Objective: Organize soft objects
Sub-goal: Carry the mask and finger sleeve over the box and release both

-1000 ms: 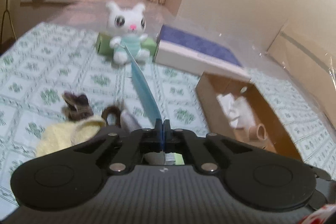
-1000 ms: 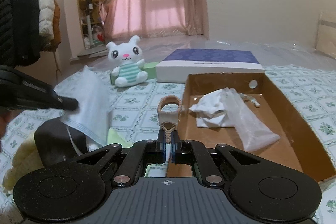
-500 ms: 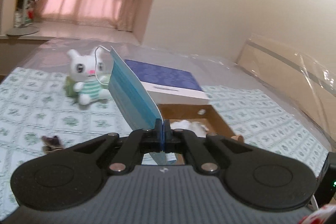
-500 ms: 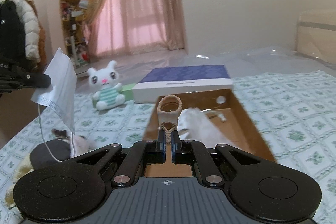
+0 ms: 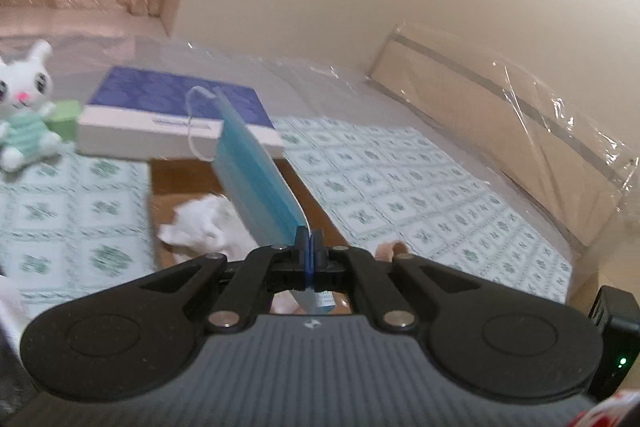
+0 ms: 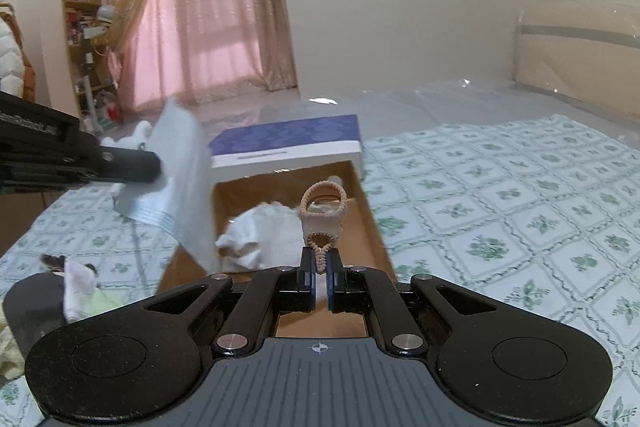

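Pinching a blue face mask point(image 5: 256, 183) by one corner, my left gripper point(image 5: 309, 247) has its jaws pressed tight on it — the mask juts up ahead of them, above the cardboard box point(image 6: 362, 223). My right gripper point(image 6: 319, 269) clamps the loop of a beige sock point(image 6: 322, 215), which stands just past its jaws over the box, beside white cloth point(image 6: 260, 231) lying inside.

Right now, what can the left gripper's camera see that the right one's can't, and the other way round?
Only the left view shows the mask's blue side and the plush bunny's face. Only the right view shows the bookshelf, the fan and the beige sock in the right gripper. Both show the face mask, the cardboard box and the white cloth.
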Tool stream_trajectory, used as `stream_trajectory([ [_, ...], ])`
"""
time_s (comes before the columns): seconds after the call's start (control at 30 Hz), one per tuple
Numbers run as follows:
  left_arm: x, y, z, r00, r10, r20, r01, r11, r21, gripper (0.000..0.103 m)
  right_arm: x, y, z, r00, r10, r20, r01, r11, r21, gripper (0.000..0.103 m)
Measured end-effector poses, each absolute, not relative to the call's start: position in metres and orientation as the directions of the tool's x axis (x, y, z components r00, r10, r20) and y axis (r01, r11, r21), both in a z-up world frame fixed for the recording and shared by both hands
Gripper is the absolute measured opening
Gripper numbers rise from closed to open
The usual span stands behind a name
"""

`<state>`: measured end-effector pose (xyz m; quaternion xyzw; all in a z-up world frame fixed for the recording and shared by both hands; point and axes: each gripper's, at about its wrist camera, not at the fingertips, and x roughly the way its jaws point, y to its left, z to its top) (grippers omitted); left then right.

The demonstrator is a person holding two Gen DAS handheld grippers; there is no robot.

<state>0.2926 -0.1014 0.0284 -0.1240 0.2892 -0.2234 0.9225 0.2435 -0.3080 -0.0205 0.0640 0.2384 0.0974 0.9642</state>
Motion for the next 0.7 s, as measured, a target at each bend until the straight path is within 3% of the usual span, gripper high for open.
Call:
stream_trajectory([
  [0.1,0.309,-0.107,0.005,0.694,-0.495,-0.523,0.316,0.862,-0.397,0.0,0.247,-0.314,-0.024,0.864,0.206,-0.459,-0.145,0.975,0.166,0.005],
  [0.3,0.329,-0.108,-0.046,0.618,-0.404,-0.674,0.233,0.913,-0.334,0.001,0.25,-0.317,-0.033,0.848,0.208,-0.488,-0.143,0.976,0.167,0.005],
  [0.7,0.317,-0.11,-0.04,0.66,-0.326,-0.677,0.249,0.945,-0.212,0.027,0.265,-0.311,-0.044,0.803,0.224,-0.552,-0.148,0.973,0.179,0.006],
])
